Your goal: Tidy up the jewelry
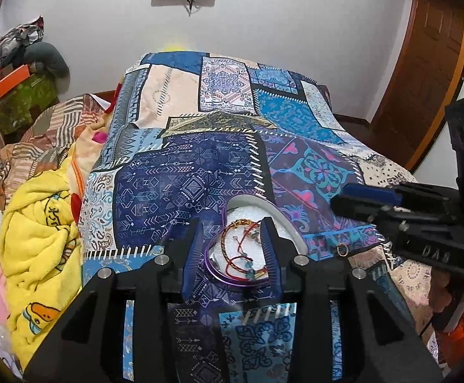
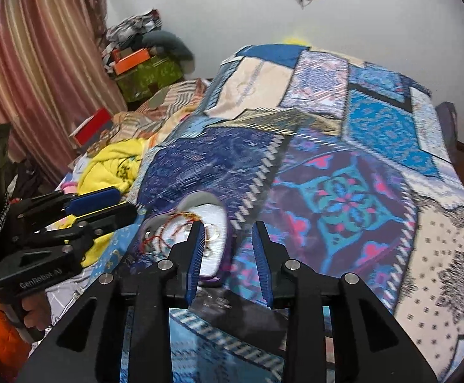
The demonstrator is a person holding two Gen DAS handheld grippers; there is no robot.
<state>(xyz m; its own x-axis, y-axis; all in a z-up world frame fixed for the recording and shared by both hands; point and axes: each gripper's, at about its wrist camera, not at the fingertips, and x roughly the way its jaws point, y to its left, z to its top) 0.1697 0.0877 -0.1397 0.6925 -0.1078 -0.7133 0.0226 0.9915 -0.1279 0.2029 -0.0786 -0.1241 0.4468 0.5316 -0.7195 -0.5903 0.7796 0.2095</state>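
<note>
A heart-shaped purple jewelry box lies open on the patchwork bedspread, its grey lid tipped back. On its white lining rest a gold beaded bracelet and red thread bracelets. My left gripper hovers open over the box, a finger on each side of the bracelets. A small gold ring lies on the cloth to the right of the box. My right gripper is open and holds nothing; the box sits just left of it, partly behind its left finger. That view is blurred.
The patchwork bedspread covers a raised bed. A yellow blanket and other bedding are heaped to the left. Boxes and clothes pile up in the far left corner, with a wooden door at right and curtains beside the pile.
</note>
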